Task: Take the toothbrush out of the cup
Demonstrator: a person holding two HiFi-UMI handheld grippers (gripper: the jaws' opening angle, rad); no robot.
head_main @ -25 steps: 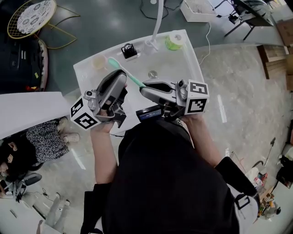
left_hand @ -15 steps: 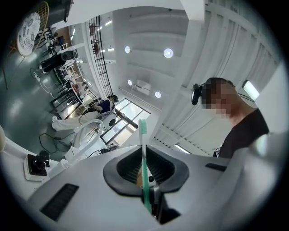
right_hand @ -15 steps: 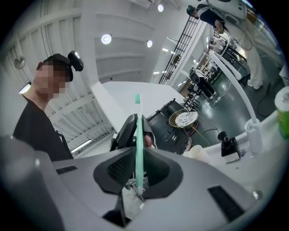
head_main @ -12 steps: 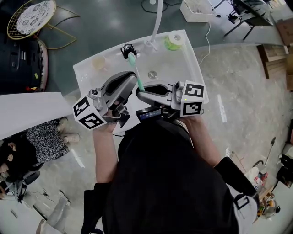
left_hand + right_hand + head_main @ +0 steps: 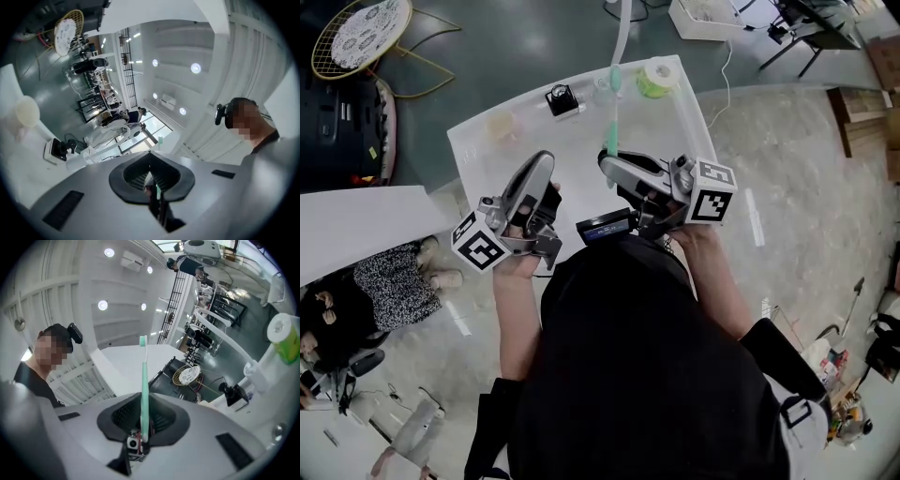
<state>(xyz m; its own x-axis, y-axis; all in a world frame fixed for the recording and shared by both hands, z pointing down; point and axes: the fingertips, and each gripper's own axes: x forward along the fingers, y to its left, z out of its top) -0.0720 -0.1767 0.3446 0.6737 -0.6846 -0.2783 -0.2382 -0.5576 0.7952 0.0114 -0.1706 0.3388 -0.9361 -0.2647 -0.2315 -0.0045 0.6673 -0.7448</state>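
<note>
Now | right gripper [image 5: 608, 160] clamped on toothbrush [image 5: 613, 112] handle, no cup around it | long axis runs straight far from your jaws | left gripper [image 5: 544, 161] jaws just closed together, empty, near-left.

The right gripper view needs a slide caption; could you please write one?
Right gripper shut on a green toothbrush that stands up between its fingers.
</note>
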